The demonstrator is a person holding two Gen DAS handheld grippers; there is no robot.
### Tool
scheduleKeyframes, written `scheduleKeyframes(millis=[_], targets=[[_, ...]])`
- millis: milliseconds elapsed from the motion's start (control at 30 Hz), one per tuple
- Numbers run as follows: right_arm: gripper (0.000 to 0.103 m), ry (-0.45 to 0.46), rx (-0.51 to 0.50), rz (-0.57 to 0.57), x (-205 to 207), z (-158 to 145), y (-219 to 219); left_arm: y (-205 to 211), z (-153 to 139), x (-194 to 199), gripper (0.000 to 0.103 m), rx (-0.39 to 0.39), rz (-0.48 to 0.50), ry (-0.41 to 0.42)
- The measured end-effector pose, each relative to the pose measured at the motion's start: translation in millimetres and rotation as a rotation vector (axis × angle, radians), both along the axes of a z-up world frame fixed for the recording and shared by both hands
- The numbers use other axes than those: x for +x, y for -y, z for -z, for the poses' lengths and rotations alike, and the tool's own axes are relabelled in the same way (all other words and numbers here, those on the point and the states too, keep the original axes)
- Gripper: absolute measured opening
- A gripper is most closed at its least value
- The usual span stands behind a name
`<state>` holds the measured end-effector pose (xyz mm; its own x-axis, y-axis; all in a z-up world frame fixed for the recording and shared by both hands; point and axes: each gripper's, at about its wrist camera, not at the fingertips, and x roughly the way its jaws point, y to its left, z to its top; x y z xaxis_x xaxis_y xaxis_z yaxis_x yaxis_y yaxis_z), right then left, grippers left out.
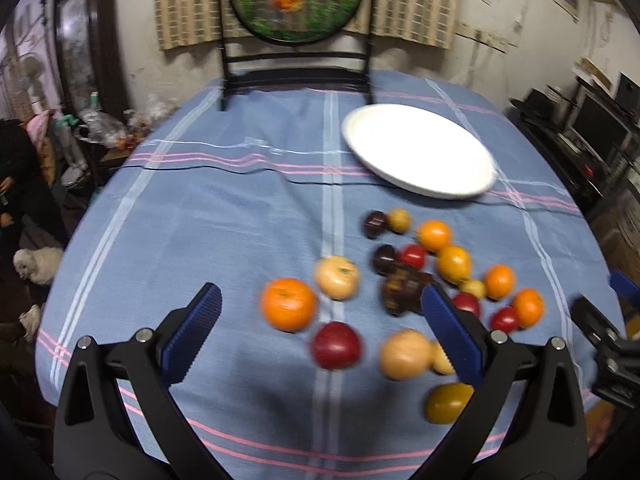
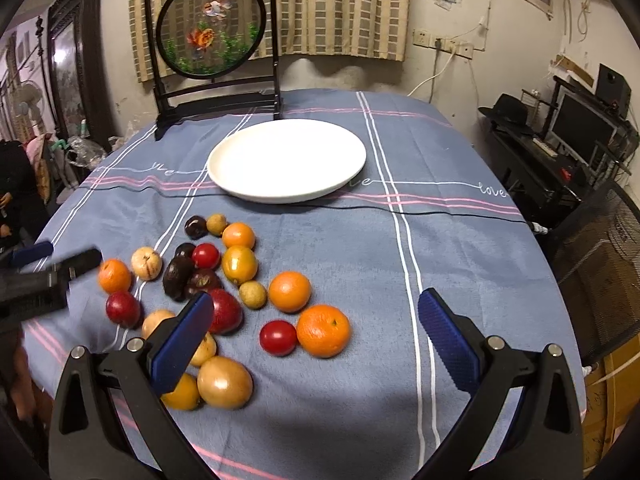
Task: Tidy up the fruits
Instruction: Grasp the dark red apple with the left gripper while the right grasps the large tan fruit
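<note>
Several small fruits lie loose on the blue tablecloth (image 2: 460, 240): oranges, red, tan, yellow and dark ones. An empty white plate (image 2: 286, 160) sits behind them, also the plate (image 1: 420, 150) in the left wrist view. My left gripper (image 1: 322, 296) hovers open above an orange (image 1: 288, 303), a tan fruit (image 1: 337, 277) and a red fruit (image 1: 337, 345). My right gripper (image 2: 316, 300) is open too, over an orange (image 2: 323, 330) and a small red fruit (image 2: 278, 337). Neither holds anything. The left gripper (image 2: 36, 276) shows at the left edge of the right wrist view.
A round embroidered screen on a black stand (image 2: 212, 28) is at the table's far edge. A desk with a monitor (image 2: 580, 128) and a mesh chair (image 2: 600, 232) stand to the right. Clutter and a white dog (image 1: 36, 264) are on the left.
</note>
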<state>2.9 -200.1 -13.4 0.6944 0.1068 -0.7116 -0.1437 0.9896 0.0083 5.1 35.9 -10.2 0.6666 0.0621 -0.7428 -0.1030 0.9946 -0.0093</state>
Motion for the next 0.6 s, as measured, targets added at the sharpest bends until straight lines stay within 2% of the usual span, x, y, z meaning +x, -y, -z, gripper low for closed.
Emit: scheduleKeyframes(millis=[133,233,267,367,600], targets=[[0.102,-0.043,0.051,-0.129,-22,13,-5,-23,7,-11,0.101,0.005,-0.010,0.000],[0.102,-0.085,0.047,-0.192,-33,29,-17,-31,23,-20,0.101,-0.003,0.000,-0.044],[0.099,-0.116,0.038,-0.214,-33,38,-24,-32,27,-23,0.101,-0.004,0.005,-0.058],[0.076,-0.161,0.055,-0.254,-33,53,-33,-35,38,-29,0.101,-0.003,0.018,-0.089],[0.074,-0.215,0.030,-0.267,-24,73,-39,-39,49,-36,0.101,-0.009,0.029,-0.113]])
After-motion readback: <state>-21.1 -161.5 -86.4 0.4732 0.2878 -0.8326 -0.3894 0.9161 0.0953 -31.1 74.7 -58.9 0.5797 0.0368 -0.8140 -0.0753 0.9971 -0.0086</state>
